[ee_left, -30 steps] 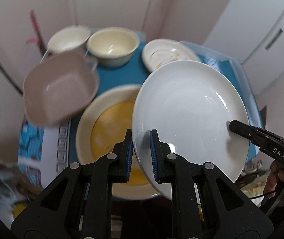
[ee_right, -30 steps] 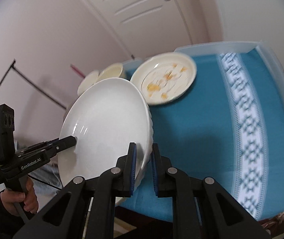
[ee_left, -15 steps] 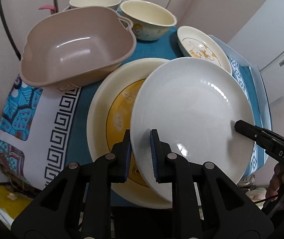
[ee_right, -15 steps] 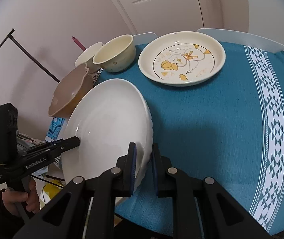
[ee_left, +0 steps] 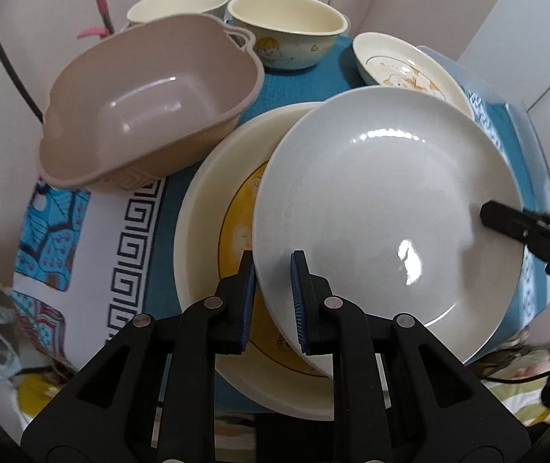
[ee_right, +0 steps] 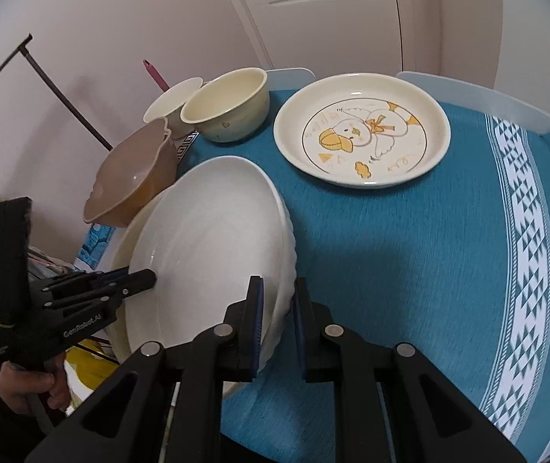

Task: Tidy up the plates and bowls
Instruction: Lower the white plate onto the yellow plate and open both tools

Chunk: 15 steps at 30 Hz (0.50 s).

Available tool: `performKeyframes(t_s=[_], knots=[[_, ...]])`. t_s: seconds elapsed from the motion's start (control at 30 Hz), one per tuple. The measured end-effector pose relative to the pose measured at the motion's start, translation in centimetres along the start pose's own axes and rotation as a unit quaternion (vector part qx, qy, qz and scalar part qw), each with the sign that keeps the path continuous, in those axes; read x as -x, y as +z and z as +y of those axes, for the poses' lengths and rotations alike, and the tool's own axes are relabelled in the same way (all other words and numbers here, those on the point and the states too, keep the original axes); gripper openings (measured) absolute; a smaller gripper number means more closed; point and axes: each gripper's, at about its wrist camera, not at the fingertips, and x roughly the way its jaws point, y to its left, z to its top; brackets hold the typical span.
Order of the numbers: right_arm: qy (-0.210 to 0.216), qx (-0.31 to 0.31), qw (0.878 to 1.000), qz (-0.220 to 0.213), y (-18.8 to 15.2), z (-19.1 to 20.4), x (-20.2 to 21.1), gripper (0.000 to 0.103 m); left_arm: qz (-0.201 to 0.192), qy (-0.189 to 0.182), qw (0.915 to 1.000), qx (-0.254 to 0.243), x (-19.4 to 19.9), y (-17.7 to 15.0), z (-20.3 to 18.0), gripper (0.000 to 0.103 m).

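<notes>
Both grippers hold one large white plate (ee_left: 383, 208), also in the right wrist view (ee_right: 213, 247). My left gripper (ee_left: 273, 301) is shut on its near rim; my right gripper (ee_right: 277, 320) is shut on the opposite rim. The plate is tilted and sits just above a cream plate with a yellow centre (ee_left: 213, 208), overlapping it. A tan square bowl (ee_left: 151, 104) stands to the left. Two cream bowls (ee_left: 286, 27) stand at the back. A cream duck-print plate (ee_right: 363, 131) lies on the teal cloth beyond.
The table carries a teal cloth (ee_right: 410, 254) with a white patterned band (ee_right: 522, 231). A pale raised edge (ee_right: 479, 96) borders the far side. A white door (ee_right: 333, 11) and a black rod (ee_right: 59, 92) stand behind. A pink handle (ee_left: 99, 4) leans at the back left.
Both grippers have lowered the white plate toward the cream yellow-centred plate and levelled it somewhat. The other dishes have not moved.
</notes>
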Motion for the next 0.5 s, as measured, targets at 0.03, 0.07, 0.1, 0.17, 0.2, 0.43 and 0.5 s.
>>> performKeyframes(t_s=[0.03,0.07,0.1,0.17,0.2,0.43,0.5], knots=[[-0.004,0.006,1.000,0.000,0.0,0.1,0.0,0.013,0.000,0.007,1.0000,-0.006,0.0,0.0,-0.2,0.014],[-0.008,0.011,1.000,0.000,0.1,0.2,-0.1,0.013,-0.001,0.013,0.9999,-0.011,0.0,0.0,-0.4,0.014],[-0.013,0.016,1.000,0.001,0.1,0.3,-0.2,0.013,-0.002,0.023,0.9996,-0.017,0.0,0.0,-0.7,0.014],[-0.021,0.029,0.999,0.002,0.1,0.5,-0.4,0.013,-0.003,0.038,0.9989,-0.028,0.1,-0.1,-1.2,0.014],[-0.025,0.035,0.999,0.002,0.2,0.6,-0.4,0.013,-0.004,0.048,0.9982,-0.034,0.3,-0.1,-1.2,0.014],[-0.062,0.085,0.994,0.007,0.2,1.9,-1.6,0.013,-0.007,0.087,0.9948,-0.052,0.7,-0.3,-1.5,0.014],[-0.068,0.092,0.993,0.009,0.2,2.1,-1.9,0.013,-0.008,0.096,0.9938,-0.056,0.9,-0.5,-1.3,0.014]])
